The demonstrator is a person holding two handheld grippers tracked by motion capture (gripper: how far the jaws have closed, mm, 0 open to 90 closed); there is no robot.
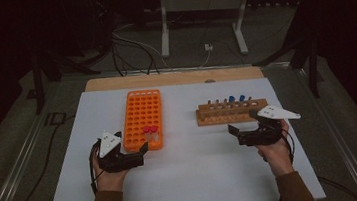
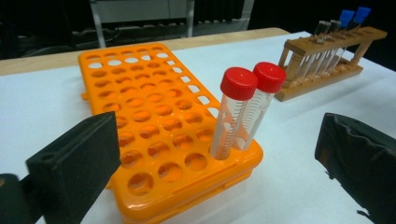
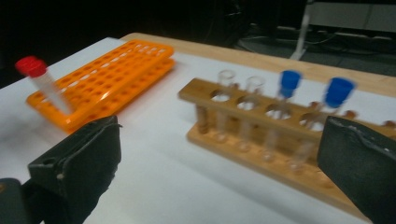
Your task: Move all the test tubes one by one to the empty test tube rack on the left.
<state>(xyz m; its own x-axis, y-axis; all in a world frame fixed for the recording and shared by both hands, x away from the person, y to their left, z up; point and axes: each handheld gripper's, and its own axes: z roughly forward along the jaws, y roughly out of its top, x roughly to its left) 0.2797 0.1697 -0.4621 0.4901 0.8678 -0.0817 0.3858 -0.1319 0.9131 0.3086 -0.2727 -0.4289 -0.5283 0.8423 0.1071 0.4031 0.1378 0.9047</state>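
Note:
An orange tube rack [image 1: 141,115] lies left of centre on the white table. Two red-capped tubes [image 1: 150,130] stand at its near right corner. In the left gripper view these tubes [image 2: 238,112] lean slightly in the rack [image 2: 140,116], straight ahead of my open left gripper [image 2: 218,135]. From above, the left gripper [image 1: 133,145] sits just short of that corner. A wooden rack [image 1: 232,111] at the right holds two blue-capped tubes [image 3: 289,84] and clear uncapped ones [image 3: 226,79]. My right gripper [image 1: 242,124] hovers open just in front of the wooden rack [image 3: 261,135], holding nothing.
The white table top [image 1: 195,179] has a bare wooden strip [image 1: 174,77] along its far edge. Beyond it stand a white frame [image 1: 163,26] and cables [image 1: 131,50] on the floor. A person's forearms [image 1: 283,185] come in from the near edge.

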